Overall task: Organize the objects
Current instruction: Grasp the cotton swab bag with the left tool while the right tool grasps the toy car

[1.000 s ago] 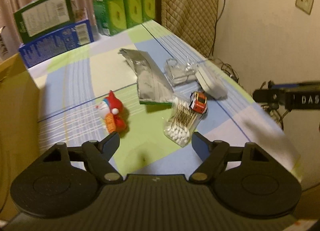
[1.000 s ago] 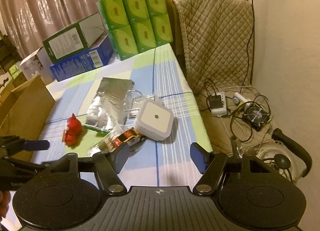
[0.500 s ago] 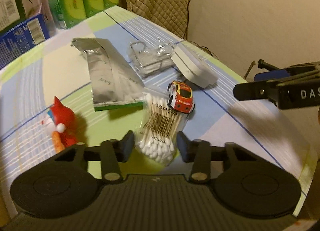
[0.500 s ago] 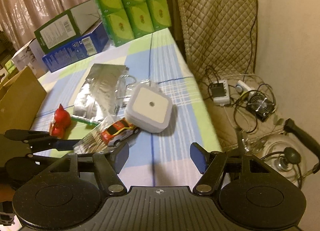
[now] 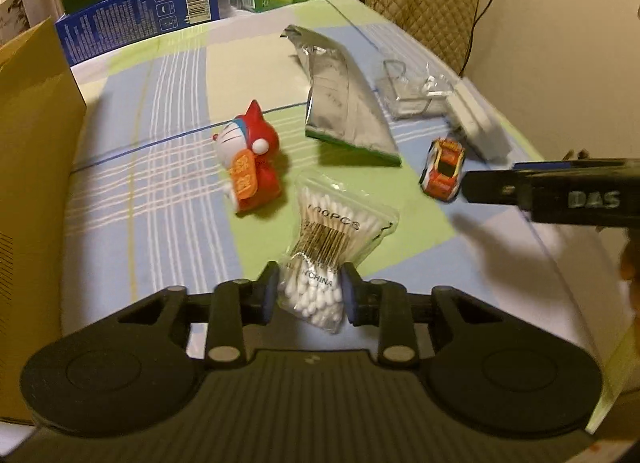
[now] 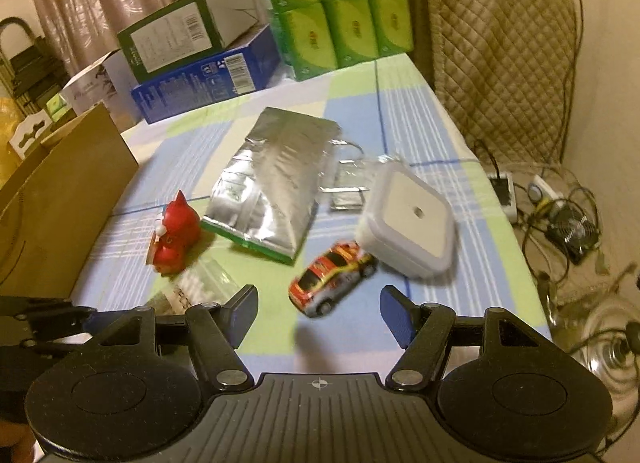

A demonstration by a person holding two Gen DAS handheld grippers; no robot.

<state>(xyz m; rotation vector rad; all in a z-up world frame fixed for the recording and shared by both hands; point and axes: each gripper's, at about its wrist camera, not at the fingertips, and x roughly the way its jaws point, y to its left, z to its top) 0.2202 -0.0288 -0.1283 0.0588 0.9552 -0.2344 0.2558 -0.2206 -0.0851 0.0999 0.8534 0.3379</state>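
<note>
My left gripper (image 5: 309,295) is shut on the near end of a clear bag of cotton swabs (image 5: 332,247), which lies on the checked tablecloth. A red cat figurine (image 5: 250,167) lies just left of the bag. A silver foil pouch (image 5: 344,111) lies behind it. A red and orange toy car (image 5: 442,173) sits to the right. My right gripper (image 6: 319,315) is open and empty, just in front of the toy car (image 6: 332,283). A white square night light (image 6: 408,223) rests behind the car. The figurine (image 6: 176,231) and the pouch (image 6: 272,187) also show there.
A brown cardboard box (image 5: 28,167) stands along the left table edge. Blue and green boxes (image 5: 136,3) and green tissue packs (image 6: 336,7) stand at the back. A quilted chair (image 6: 496,55) is at the far right. Cables and a small fan (image 6: 568,223) lie on the floor right of the table.
My left gripper moved in and closed on the cotton swab bag. My right gripper moved forward and left, so the toy car now lies just in front of its open fingers.
</note>
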